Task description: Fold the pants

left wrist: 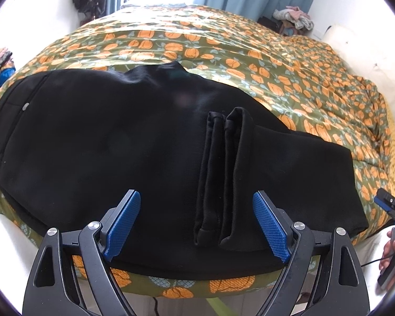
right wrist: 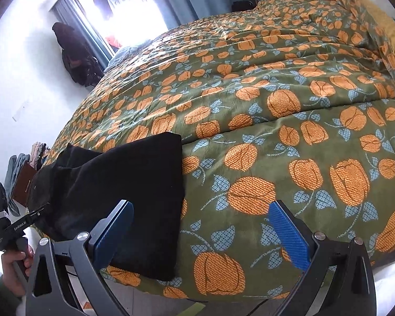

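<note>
Two hems (left wrist: pixel 218 173) are seen lying on the folded pants (left wrist: pixel 118 144); both left gripper (left wrist: pixel 196 226) and right gripper (right wrist: pixel 200 234) are held released, empty. Hems could be dragged askew by a careless pinch.

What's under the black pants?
The black pants lie on the flowery bedspread, leg cuffs folded on top. Anything else beneath them is covered.

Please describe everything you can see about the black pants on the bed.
The pants are plain black, of matte woven-looking cloth, lying flat on the flowered bedspread near the bed's front edge. They are already folded: both leg hems lie side by side on top. A small button shows near the waist. Neither gripper touches them.
</note>
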Demonstrator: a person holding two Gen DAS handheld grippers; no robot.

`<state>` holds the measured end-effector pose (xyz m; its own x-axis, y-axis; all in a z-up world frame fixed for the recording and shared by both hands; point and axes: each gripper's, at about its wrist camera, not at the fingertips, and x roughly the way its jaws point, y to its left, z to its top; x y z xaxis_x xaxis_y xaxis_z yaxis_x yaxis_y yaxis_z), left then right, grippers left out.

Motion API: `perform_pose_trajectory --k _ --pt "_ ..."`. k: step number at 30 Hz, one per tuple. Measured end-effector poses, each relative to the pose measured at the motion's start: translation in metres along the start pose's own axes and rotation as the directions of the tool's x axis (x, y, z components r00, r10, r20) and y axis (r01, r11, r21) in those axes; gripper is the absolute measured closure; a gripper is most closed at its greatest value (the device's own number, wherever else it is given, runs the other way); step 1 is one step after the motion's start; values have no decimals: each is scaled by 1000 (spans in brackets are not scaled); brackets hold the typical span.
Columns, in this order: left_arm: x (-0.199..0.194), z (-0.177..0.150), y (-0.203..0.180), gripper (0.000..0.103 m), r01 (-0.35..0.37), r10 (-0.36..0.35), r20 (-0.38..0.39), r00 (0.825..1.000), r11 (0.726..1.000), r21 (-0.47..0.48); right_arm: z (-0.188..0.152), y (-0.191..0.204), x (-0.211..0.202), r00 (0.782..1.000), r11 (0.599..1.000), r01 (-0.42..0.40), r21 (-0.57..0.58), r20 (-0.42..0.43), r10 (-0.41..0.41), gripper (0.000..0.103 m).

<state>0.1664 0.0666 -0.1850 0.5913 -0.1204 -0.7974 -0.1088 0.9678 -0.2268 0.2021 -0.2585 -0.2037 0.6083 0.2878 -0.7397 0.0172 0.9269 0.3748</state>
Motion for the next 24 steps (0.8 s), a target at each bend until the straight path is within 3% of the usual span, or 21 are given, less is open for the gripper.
perform_pose_trajectory --k 6,9,12,17,19,21,23,24 --pt "-4 6 7 15 2 -2 -5 1000 1000 -27 0 5 2 1000 1000 -6 -22 -9 6 1" --pt "-21 22 29 15 50 -48 30 998 994 -92 -1 8 4 1000 999 -10 -32 -14 9 1" --pt "-39 54 71 15 55 -46 72 996 991 -122 -1 7 3 1000 1000 -7 -29 -11 7 1" --pt "-53 122 169 15 -25 31 44 999 990 -140 -1 0 2 1000 1000 -9 2 -13 9 1" --pt "-51 133 204 15 -27 30 13 999 978 -207 0 -1 1 1000 1000 -9 11 -8 9 1" --pt "-43 135 233 15 17 -23 -17 1000 959 -284 0 -1 1 1000 1000 -5 13 -8 5 1" --pt "-30 132 241 15 25 -42 -54 998 959 -281 -1 0 3 1000 1000 2 9 -13 -2 1" --pt "-20 129 240 15 -6 -17 -90 996 969 -248 -1 1 4 1000 1000 5 4 -16 -5 1"
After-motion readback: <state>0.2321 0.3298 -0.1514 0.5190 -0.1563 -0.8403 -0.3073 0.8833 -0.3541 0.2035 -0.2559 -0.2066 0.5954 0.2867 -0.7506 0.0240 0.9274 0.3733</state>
